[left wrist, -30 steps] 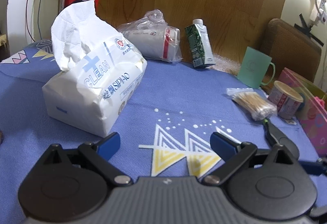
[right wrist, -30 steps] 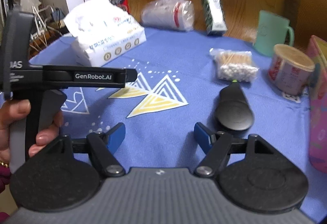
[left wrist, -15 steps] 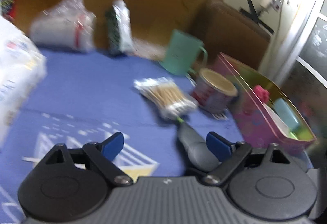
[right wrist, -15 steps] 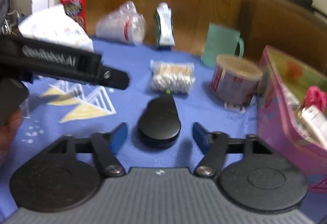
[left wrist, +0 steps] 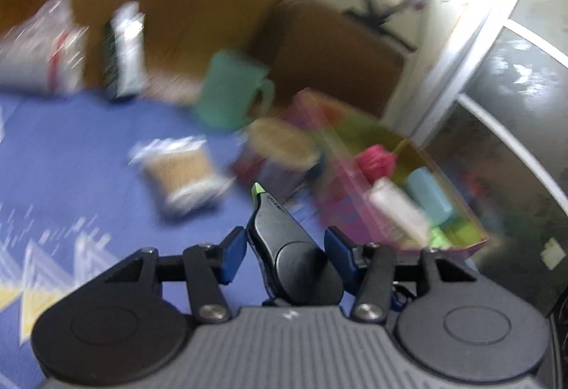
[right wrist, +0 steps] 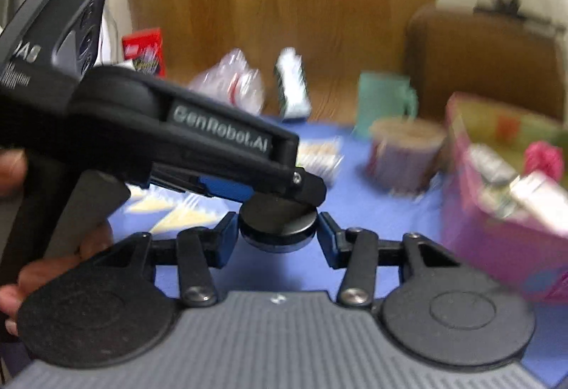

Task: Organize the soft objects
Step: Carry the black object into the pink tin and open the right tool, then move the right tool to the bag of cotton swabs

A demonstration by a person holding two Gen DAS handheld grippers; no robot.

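A black tape measure with a green tip (left wrist: 284,239) lies on the blue cloth (left wrist: 71,147), between the open jaws of my left gripper (left wrist: 284,248). In the right wrist view the same black object (right wrist: 277,223) sits between the open jaws of my right gripper (right wrist: 277,234), and the left gripper's body (right wrist: 177,136) reaches over it from the left. A bag of cotton swabs (left wrist: 181,176) lies just beyond. Both views are blurred.
A pink box (left wrist: 397,200) with small items stands at the right, also in the right wrist view (right wrist: 504,197). A round tub (left wrist: 280,151), a green mug (left wrist: 230,90), a milk carton (left wrist: 124,51) and bagged cups (left wrist: 39,51) stand further back.
Both grippers swung right and closed in on the black tape measure. It now sits between both pairs of jaws. The tissue pack has left both views.
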